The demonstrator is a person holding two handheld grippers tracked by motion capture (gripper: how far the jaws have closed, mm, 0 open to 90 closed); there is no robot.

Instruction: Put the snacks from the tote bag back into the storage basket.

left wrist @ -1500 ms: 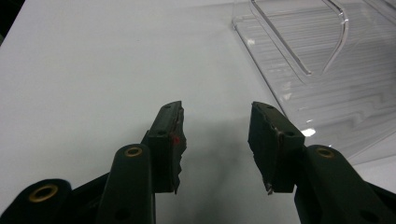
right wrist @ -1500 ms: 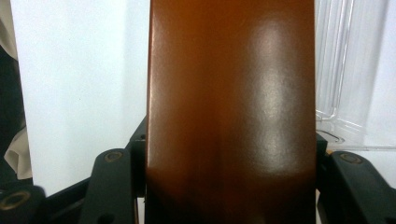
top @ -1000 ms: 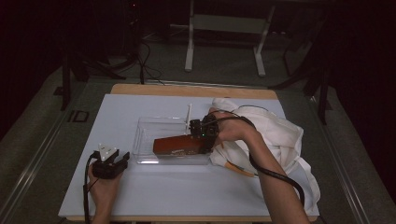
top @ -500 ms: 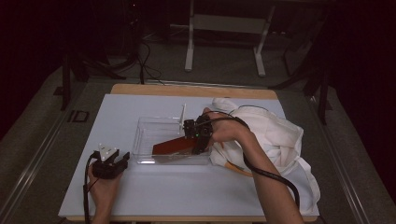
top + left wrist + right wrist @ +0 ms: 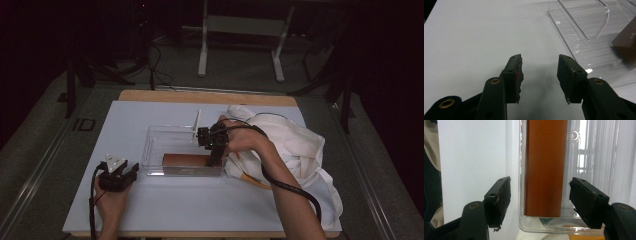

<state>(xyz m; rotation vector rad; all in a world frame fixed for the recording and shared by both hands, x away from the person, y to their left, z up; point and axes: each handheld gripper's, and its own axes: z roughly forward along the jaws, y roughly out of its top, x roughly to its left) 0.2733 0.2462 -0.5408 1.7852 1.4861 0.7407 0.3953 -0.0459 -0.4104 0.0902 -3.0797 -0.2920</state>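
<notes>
Brown box (image 5: 186, 160) x1, clear bin (image 5: 165, 136) x1, 2 tools open

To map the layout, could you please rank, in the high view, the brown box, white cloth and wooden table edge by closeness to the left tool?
1. Brown rectangular box, right of the left tool, inside the bin.
2. Crumpled white cloth, at the table's right side.
3. Wooden table edge, along the far side.

**White table, 2 things resting on it**

The table (image 5: 165, 210) has a white top with a wooden edge showing along its far side. A clear plastic tray (image 5: 165, 136) sits on it near the middle. A crumpled white cloth (image 5: 305, 145) lies on the right part, touching the tray's right end and hanging over the table's right edge.
</notes>
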